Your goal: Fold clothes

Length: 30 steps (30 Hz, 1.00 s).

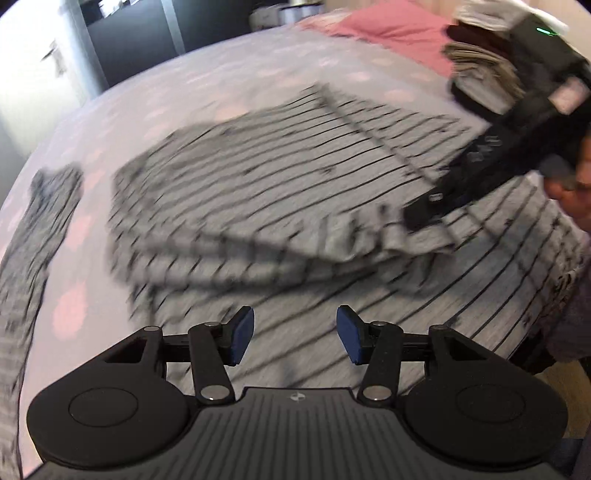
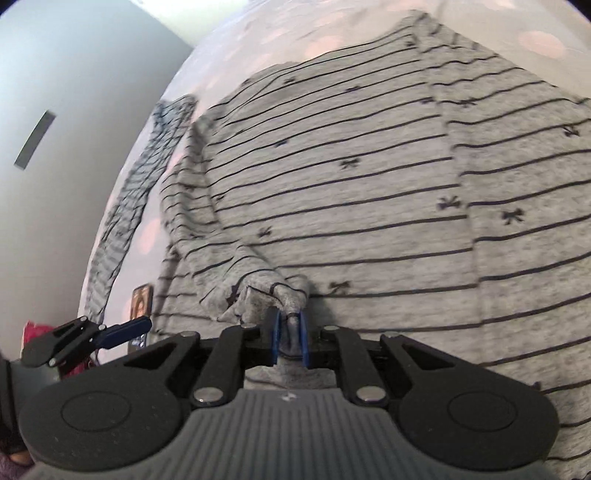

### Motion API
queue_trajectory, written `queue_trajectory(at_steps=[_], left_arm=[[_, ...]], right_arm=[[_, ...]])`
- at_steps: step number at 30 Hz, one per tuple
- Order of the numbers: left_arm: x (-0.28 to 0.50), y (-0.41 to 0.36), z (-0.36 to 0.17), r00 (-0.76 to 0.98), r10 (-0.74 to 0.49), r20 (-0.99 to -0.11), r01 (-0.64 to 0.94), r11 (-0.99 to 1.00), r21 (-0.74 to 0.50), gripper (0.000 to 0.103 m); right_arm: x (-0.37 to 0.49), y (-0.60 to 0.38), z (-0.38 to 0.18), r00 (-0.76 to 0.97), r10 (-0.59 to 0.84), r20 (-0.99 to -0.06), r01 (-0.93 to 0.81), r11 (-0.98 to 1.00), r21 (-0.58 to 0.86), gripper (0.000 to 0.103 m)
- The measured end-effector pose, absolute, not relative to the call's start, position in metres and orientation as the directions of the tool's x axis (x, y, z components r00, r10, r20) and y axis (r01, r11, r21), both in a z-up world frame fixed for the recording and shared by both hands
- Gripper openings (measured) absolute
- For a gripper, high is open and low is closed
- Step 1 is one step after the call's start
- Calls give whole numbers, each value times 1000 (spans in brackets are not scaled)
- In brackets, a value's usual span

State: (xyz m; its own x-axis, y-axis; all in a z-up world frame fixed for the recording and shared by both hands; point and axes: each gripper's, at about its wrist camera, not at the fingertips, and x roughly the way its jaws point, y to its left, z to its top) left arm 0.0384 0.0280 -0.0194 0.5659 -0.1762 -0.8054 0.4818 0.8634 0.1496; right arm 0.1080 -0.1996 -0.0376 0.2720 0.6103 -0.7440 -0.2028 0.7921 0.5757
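A soft grey jersey garment with thin dark stripes and tiny bow prints point(image 2: 332, 177) lies spread over the bed, on a pale lilac bedspread dotted with pink spots point(image 1: 229, 85). One layer is folded over the rest, its edge bunched and rumpled. The right tongs point(image 2: 289, 338) have their blue pads drawn narrow, pinching a crumpled fold of that knit fabric between them. The left tongs point(image 1: 295, 334) hover over the striped cloth with their blue pads standing well apart and nothing between them. To the left, apart from the big garment, a second narrow striped grey piece point(image 2: 147, 173) stretches along the spread. At the bed's far end a stack of folded clothes point(image 1: 480, 59) sits near a pink pillow point(image 1: 388, 26).
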Motion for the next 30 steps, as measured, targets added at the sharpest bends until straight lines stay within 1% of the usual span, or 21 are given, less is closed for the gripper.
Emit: queue_trajectory(at_steps=[2,4,7,9,10,12,15,20,21,22,23,25,27,28,29,30], left_arm=[[42,12,-27,568,-194,-800,525,834,171,47],[47,0,-35,563,-209,-799,556,812,179,47],[55,-14,-46,552,-236,-800,587,792,172,47],[62,-18,-51,544,-260,-797,597,788,150,47],[66,-20,-52,543,-272,-795,599,788,140,47],[72,-23,-54,545,-293,-785,607,784,128,47],[78,-28,-57,548,-324,-771,622,774,117,47],[83,-36,-63,526,-348,-776,656,746,110,47],[83,-37,-63,518,-350,-780,666,738,111,44],[83,-39,-64,512,-347,-786,673,730,117,38],[83,-40,-66,506,-341,-792,678,725,121,33],[83,-41,-68,495,-338,-801,682,722,117,29],[82,-42,-70,485,-340,-806,689,716,112,22],[82,-42,-70,481,-341,-808,691,714,110,17],[82,-41,-70,480,-341,-808,690,715,109,11],[82,-41,-69,480,-340,-809,689,717,108,8]], right_arm=[[112,-204,-38,293,592,-751,-180,805,565,22],[116,-207,-37,323,564,-760,-183,825,534,22],[114,-210,-29,367,537,-760,-242,843,480,22],[112,-211,-25,369,554,-746,-293,831,472,24],[110,-212,-23,370,563,-739,-319,824,468,26],[108,-213,-20,370,577,-728,-371,810,454,39],[103,-209,-16,366,585,-724,-443,794,417,41],[110,-207,-23,365,569,-736,-440,803,403,41],[113,-207,-26,363,566,-740,-434,805,404,41],[116,-207,-28,354,570,-741,-435,802,410,41],[118,-206,-30,344,575,-743,-436,798,416,41],[120,-202,-35,318,587,-744,-450,784,427,41],[124,-196,-40,322,574,-753,-457,791,408,41],[125,-194,-43,327,561,-761,-458,798,391,41],[128,-192,-45,334,546,-769,-454,808,376,38],[129,-192,-47,334,538,-774,-449,813,371,23]])
